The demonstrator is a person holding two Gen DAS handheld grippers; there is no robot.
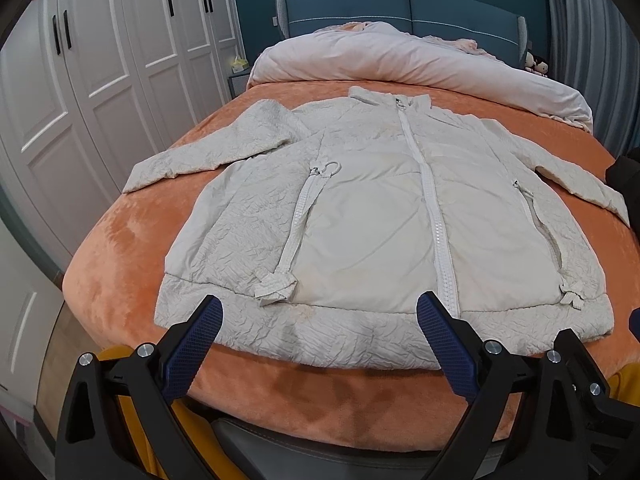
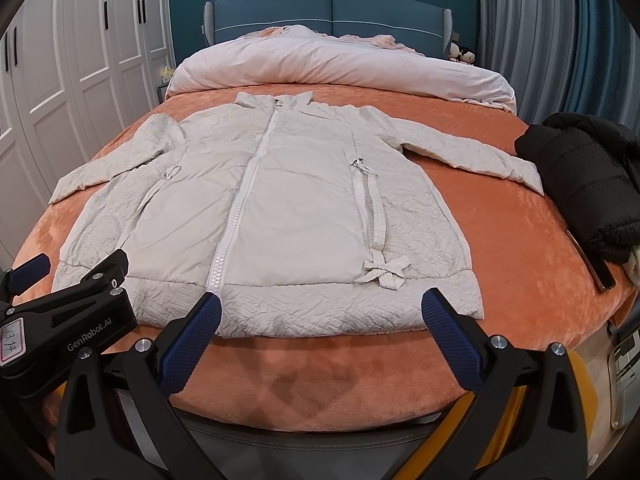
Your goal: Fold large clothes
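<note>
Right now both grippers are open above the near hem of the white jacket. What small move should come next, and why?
Probably move the left gripper out to the left sleeve and grasp its cuff. The white jacket lies flat and zipped on the orange blanket with both sleeves spread out, so folding a sleeve inward seems the natural start. The right gripper is open too, holding nothing.

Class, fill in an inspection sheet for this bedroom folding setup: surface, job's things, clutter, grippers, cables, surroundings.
Surface: orange blanket on the bed.
Job's things: white jacket spread flat, zipped, sleeves out to the sides.
Clutter: black coat bundled at the bed's right edge; pink duvet heaped at the head.
Grippers: left gripper open, empty; right gripper open, empty, both at the hem.
Cables: nothing seen.
Surroundings: white wardrobe, blue headboard, curtains.
</note>
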